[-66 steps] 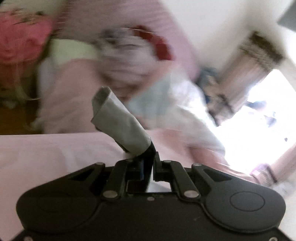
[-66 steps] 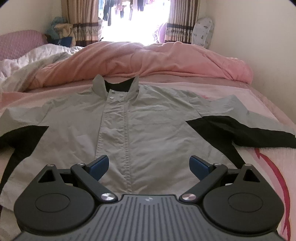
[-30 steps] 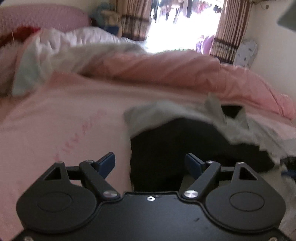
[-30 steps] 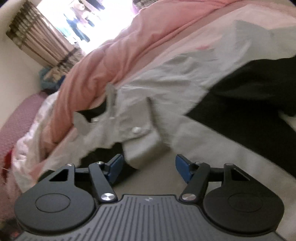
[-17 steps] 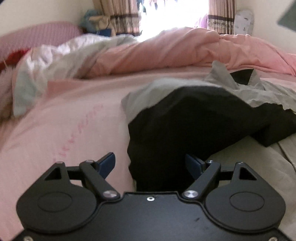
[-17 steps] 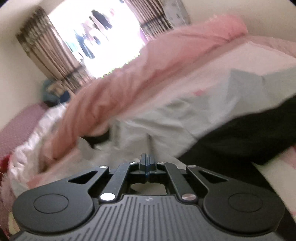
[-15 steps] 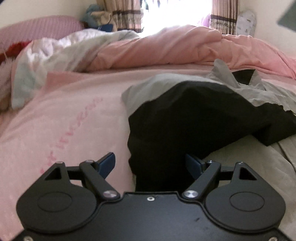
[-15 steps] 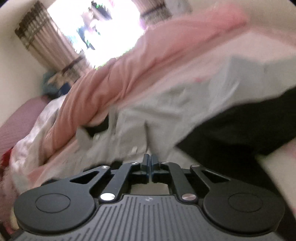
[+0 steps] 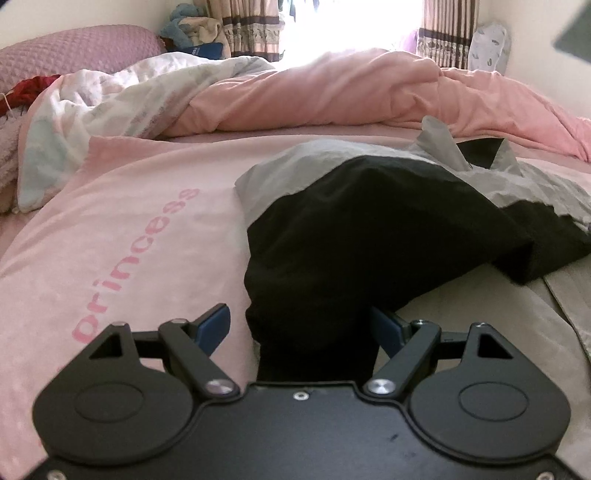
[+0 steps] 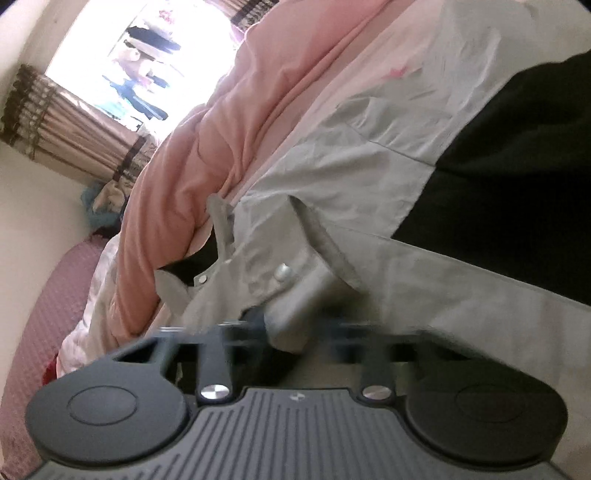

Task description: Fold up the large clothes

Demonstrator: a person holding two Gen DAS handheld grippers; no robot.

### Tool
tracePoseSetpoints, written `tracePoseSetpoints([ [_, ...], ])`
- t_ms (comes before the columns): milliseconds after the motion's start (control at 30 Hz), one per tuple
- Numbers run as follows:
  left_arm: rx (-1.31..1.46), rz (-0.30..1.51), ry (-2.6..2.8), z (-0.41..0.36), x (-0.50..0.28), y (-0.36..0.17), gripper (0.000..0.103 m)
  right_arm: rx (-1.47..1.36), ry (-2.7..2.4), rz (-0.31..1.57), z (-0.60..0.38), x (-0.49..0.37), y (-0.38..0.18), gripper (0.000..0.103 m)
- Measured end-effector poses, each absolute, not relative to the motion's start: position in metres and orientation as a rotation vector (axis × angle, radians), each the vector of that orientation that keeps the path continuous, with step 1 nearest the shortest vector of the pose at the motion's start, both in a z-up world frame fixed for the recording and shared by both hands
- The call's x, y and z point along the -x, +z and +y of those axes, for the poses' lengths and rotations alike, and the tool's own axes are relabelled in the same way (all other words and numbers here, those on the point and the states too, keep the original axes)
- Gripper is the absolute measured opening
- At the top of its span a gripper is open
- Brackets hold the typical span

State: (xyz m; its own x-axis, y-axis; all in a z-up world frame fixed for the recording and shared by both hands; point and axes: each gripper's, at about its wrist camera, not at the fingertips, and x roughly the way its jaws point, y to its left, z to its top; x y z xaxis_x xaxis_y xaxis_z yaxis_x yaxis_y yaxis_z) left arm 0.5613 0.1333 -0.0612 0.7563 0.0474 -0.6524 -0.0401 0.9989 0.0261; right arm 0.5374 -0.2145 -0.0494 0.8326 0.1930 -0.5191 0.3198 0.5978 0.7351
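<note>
A grey and black jacket (image 9: pixel 369 229) lies on the pink bed sheet (image 9: pixel 140 229), its left sleeve folded over the body. My left gripper (image 9: pixel 301 326) is open, its blue fingers on either side of the black sleeve fabric. In the right wrist view the jacket's grey front placket (image 10: pixel 295 295) with snaps and the collar (image 10: pixel 221 218) lie just ahead of my right gripper (image 10: pixel 291 332). Its fingers are motion-blurred, with grey placket fabric between them. The view is tilted.
A pink duvet (image 9: pixel 332 96) is heaped along the far side of the bed, with a white quilt (image 9: pixel 110 99) and purple headboard (image 9: pixel 74 55) at the left. Curtains and a bright window (image 9: pixel 351 26) stand behind. The wall is at the right.
My left gripper let go of the grey sleeve cuff and now straddles the folded black sleeve, open. My right gripper shut, rolled and moved onto the placket; its fingers now blur.
</note>
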Motion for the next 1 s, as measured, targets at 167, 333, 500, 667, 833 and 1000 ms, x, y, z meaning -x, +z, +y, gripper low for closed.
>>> tracePoseSetpoints([
  [167, 0.001, 0.724, 0.052, 0.139, -0.561, -0.061, 0.083, -0.922, -0.12, 0.487, -0.229, -0.507, -0.022, 0.006],
  [333, 0.052, 0.766, 0.043, 0.149, -0.565, -0.074, 0.088, -0.853, -0.172, 0.602, -0.243, -0.509, -0.045, 0.008],
  [500, 0.077, 0.779, 0.042, 0.161, -0.551, -0.051, 0.085, -0.785, -0.2, 0.6, -0.248, -0.494, -0.039, 0.033],
  [667, 0.107, 0.66, -0.004, 0.159, -0.539, 0.0, 0.087, -0.635, -0.151, 0.489, -0.232, -0.488, 0.003, 0.033],
  [833, 0.137, 0.657, -0.066, 0.135, -0.57, 0.003, 0.087, -0.559, -0.082, 0.529, -0.205, -0.52, 0.004, 0.033],
  [1000, 0.13, 0.728, -0.065, 0.115, -0.598, -0.032, 0.087, -0.567, -0.145, 0.613, -0.206, -0.53, -0.022, 0.029],
])
